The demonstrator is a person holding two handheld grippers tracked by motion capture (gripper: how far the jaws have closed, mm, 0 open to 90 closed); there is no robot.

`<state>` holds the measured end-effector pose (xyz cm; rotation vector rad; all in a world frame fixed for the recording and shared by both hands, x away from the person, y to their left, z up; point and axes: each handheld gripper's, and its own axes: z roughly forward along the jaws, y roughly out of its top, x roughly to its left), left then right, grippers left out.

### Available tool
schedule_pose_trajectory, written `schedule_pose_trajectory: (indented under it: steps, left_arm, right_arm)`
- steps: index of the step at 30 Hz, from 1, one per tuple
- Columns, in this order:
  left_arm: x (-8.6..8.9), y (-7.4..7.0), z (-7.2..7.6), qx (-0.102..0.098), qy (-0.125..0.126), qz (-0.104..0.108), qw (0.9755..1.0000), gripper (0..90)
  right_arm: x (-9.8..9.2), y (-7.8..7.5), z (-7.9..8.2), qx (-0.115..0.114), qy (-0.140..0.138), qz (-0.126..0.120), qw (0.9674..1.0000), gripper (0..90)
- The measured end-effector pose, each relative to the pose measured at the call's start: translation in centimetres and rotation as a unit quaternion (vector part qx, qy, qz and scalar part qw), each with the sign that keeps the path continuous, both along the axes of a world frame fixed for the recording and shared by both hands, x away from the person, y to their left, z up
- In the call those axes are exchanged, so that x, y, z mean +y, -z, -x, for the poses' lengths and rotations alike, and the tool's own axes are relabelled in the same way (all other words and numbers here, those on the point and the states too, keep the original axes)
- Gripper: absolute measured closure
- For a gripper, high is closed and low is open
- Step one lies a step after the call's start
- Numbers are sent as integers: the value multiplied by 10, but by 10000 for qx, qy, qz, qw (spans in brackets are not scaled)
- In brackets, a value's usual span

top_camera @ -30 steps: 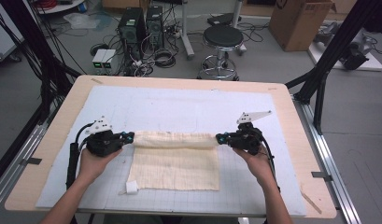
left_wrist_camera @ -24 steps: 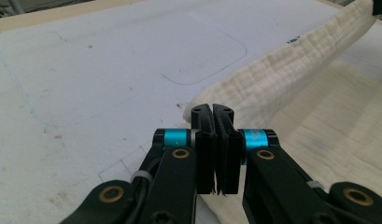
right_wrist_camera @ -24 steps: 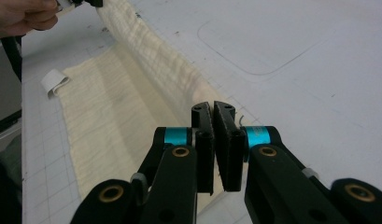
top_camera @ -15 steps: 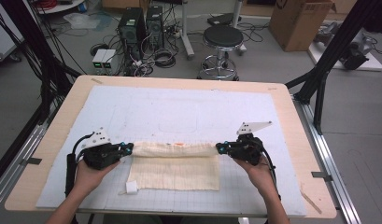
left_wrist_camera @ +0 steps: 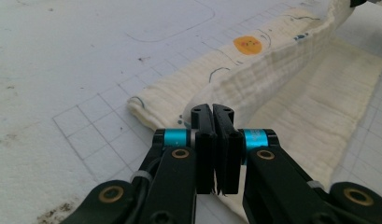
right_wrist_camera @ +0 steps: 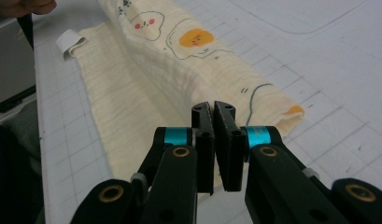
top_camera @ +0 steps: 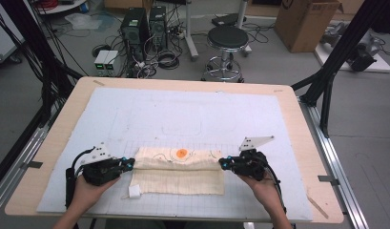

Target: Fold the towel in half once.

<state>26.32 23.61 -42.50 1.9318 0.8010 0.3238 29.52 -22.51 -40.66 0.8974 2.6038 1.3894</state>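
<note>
both hands have drawn the far edge of the cream printed muslin cloth (top_camera: pixel 179 169) nearer, folding it on the white grid mat (top_camera: pixel 135 114). left gripper (top_camera: pixel 128 163) and right gripper (top_camera: pixel 223 163) stay pinched on its corners; soft, light, floppy stuff.

Both grippers, left gripper (top_camera: pixel 128 164) and right gripper (top_camera: pixel 224 163), have dragged the held edge of the cloth (top_camera: pixel 178 177) toward the person, so the fold lies further over, with printed side up.

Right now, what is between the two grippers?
In the high view, the cream cloth stretches between the left gripper and the right gripper. Each is shut on one end of its lifted fold.
</note>
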Motion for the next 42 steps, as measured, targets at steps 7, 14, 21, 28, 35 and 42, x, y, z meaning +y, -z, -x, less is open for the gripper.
schedule_pose_trajectory:
  steps: [7, 14, 21, 28, 35, 42]
  left_arm:
    - [-2, 4, 8, 54, 136, -113, 9998, 871]
    - [-2, 6, 14, 53, 204, -109, 9997, 871]
    - [3, 4, 22, 86, 363, 24, 9993, 831]
    - [6, -2, 20, 72, 387, 451, 9982, 665]
    - [-9, 9, 17, 326, 754, -68, 9966, 662]
    - [-13, 20, 16, 587, 982, -449, 9924, 647]
  right_arm:
    - [-2, 9, 8, 92, -41, 79, 9999, 870]
    - [-4, 12, 14, 93, -57, 26, 9999, 870]
    - [-5, 13, 22, 179, -188, -69, 9996, 823]
    - [-7, 7, 30, 57, -208, -309, 9993, 726]
    - [4, 23, 31, 206, -486, 158, 9985, 678]
    - [7, 30, 34, 192, -632, 340, 9972, 663]
